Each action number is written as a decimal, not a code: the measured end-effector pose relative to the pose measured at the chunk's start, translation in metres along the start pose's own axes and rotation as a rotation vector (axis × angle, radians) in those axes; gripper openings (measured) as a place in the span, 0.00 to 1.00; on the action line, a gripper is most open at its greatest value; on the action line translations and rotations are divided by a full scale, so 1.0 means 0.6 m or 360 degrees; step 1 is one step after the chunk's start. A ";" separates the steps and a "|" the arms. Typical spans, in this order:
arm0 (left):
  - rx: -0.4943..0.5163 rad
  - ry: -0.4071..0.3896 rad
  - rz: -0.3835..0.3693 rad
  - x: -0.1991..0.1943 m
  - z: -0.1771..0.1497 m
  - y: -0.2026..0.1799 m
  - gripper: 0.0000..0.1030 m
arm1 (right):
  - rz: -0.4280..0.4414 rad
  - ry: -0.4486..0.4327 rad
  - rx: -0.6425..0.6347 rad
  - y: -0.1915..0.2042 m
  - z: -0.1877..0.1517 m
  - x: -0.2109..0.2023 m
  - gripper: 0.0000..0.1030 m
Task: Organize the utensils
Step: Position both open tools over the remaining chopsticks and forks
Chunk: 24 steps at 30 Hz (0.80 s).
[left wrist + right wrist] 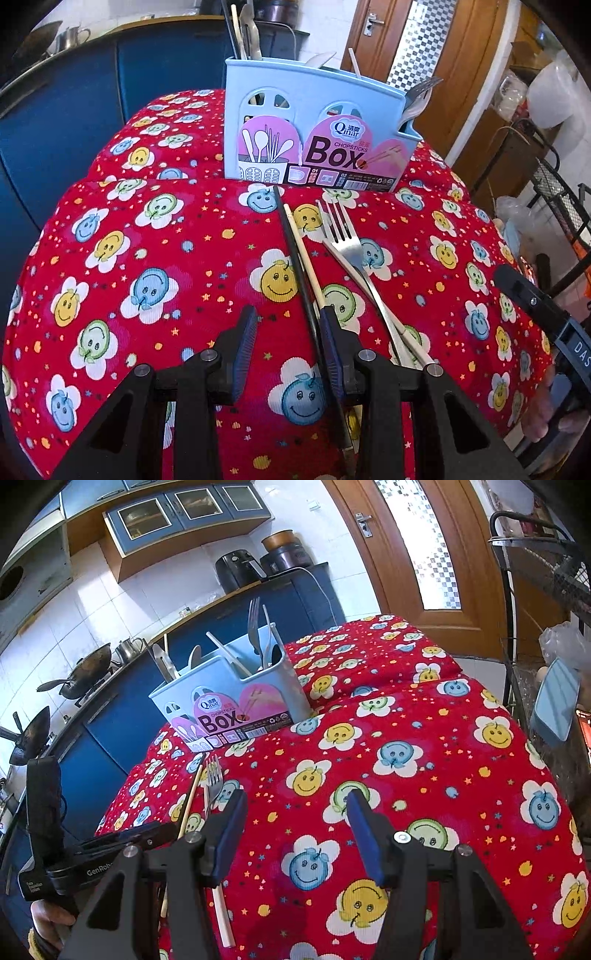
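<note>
1. Red smiley-print cloth (147,258) under both your tools; nothing is held in either.
2. Left gripper (286,347): jaws apart, empty. Its right-hand pad sits against the black chopstick (295,258); the pale chopstick (306,258) and fork (347,240) lie just outside that pad.
3. Right gripper (295,827): jaws wide apart over bare cloth, utensils off beyond its left jaw.
4. Blue utensil box (317,96): straight ahead of the left jaws, already stocked with forks, spoons and chopsticks.
5. Step in hand, as I judge it: picking a loose utensil. You need to shift the left jaws rightward to straddle one piece, then close.
6. Writing: box label reads "Qinar", "CHOPSTICKS", "Box"; the left tool shows "GenRobo".
</note>
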<state>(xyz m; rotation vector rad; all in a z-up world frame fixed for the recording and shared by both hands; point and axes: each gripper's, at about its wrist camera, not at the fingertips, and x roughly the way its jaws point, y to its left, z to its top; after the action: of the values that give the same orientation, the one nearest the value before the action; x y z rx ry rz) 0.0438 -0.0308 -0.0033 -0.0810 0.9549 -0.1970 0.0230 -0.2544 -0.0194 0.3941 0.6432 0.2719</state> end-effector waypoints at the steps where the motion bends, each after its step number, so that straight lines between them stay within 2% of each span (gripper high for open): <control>1: 0.0008 0.0000 0.0007 0.001 0.000 -0.001 0.35 | 0.0001 0.0001 0.0000 0.000 0.000 0.001 0.57; 5: 0.0058 0.0021 0.0053 0.004 0.000 -0.009 0.35 | 0.0003 0.0001 0.0000 0.000 0.000 0.001 0.57; 11: 0.0177 0.0139 0.0131 0.013 0.017 -0.025 0.35 | 0.0020 -0.0012 0.0010 -0.001 -0.002 0.000 0.57; 14: 0.0152 0.0182 0.0131 0.023 0.021 -0.015 0.37 | 0.0028 -0.0018 0.0017 -0.003 -0.001 -0.003 0.57; 20: 0.0163 0.0188 0.0146 0.033 0.033 -0.016 0.34 | 0.0033 -0.0018 0.0026 -0.007 0.000 -0.004 0.57; 23: 0.0155 0.0218 0.0126 0.044 0.051 -0.010 0.25 | 0.0039 -0.0017 0.0023 -0.007 -0.001 -0.005 0.57; 24: 0.0152 0.0224 0.0125 0.046 0.055 -0.008 0.19 | 0.0041 -0.0015 0.0021 -0.005 -0.001 -0.005 0.57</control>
<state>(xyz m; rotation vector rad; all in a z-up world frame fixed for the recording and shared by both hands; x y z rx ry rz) 0.0854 -0.0420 -0.0056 0.0593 1.0850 -0.1770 0.0210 -0.2582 -0.0197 0.4161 0.6309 0.2903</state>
